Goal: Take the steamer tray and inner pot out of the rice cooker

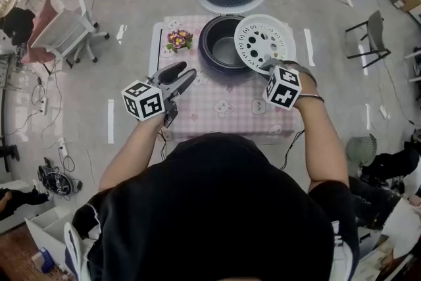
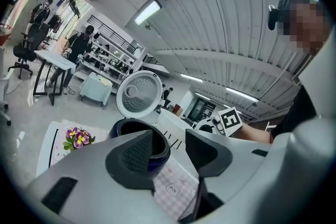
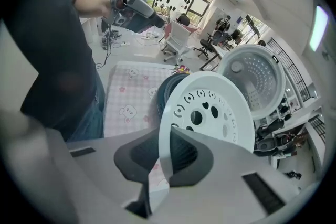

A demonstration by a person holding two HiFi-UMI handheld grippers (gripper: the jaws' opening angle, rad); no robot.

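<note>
Pink-checked surface (image 1: 217, 116), open office. The right gripper (image 1: 268, 65) pinches the steamer tray (image 1: 263, 38) by its rim, tilted above the right of the rice cooker (image 1: 205, 49), apparently to clear it. The inner pot (image 1: 227, 52) sits inside. The left gripper (image 1: 186, 74) waits near-left, spread and empty.

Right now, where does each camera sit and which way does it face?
Head view: on the person's head, looking down at the table and rice cooker; both forearms show.
Left gripper view: on the left tongs, open, facing the rice cooker; its own jaws show.
Right gripper view: on the right tongs, shut on the steamer tray; the person's torso shows.
Shared: both gripper views show the cooker's open lid.
</note>
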